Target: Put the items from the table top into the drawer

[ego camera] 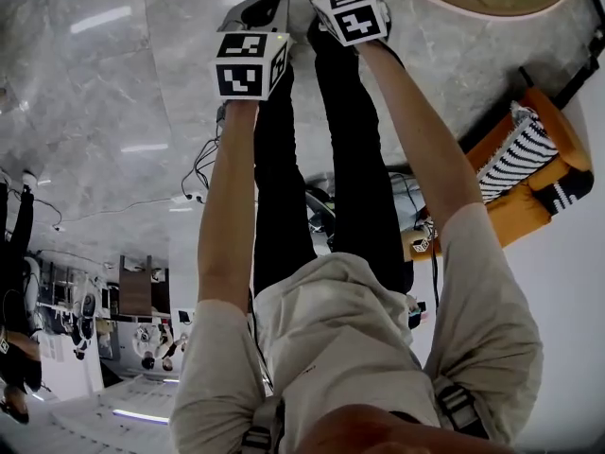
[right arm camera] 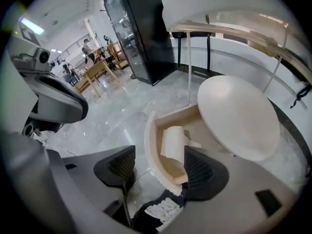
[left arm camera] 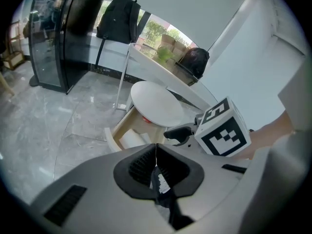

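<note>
The round white table top is bare in both gripper views. Its curved drawer stands pulled out below it. A white paper roll lies inside. My right gripper hovers over the drawer's front wall, open, with nothing between its pads. My left gripper is shut and empty, its pads meeting in a thin line. It points at the table top and the drawer from farther back. Something red shows at the drawer's back, under the table top. The right gripper's marker cube sits just right of the left gripper.
A tall black glass cabinet stands to the left on the marble floor. A black backpack rests on the white counter behind the table. An orange chair with a striped cushion and floor cables are near the person's legs.
</note>
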`<state>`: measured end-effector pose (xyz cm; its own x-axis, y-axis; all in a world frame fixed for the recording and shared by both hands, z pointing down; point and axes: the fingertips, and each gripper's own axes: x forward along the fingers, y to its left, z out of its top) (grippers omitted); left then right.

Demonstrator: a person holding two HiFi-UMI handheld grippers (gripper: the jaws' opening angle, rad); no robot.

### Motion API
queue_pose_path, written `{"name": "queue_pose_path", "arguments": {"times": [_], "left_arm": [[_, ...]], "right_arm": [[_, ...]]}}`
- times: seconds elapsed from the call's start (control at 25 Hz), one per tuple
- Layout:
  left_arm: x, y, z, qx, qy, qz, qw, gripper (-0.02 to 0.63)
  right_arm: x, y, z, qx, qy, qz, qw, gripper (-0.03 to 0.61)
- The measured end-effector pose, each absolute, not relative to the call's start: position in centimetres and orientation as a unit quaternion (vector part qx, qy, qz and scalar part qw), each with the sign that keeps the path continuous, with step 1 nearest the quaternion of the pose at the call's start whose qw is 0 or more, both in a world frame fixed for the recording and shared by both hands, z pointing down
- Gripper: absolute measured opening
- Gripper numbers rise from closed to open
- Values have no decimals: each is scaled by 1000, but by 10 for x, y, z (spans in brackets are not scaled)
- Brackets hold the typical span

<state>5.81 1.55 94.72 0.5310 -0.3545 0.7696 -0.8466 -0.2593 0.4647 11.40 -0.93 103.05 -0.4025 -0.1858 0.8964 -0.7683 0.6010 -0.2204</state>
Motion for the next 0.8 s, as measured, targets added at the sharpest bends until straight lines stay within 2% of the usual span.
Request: {"name": "queue_pose_path", "arguments": {"times": [0.32, 0.48, 0.8], "left_arm": [[56, 20, 832, 756, -395, 283, 438, 21], [47, 34, 743, 754, -402, 270, 443, 21], [47, 63, 573, 773, -389, 274, 420, 21]], "right_arm": [[139, 20, 904, 345, -759, 341, 434, 304], [154, 42, 806, 367, -750, 349, 425, 304], [160, 72, 600, 419, -757, 358, 350, 304]]}}
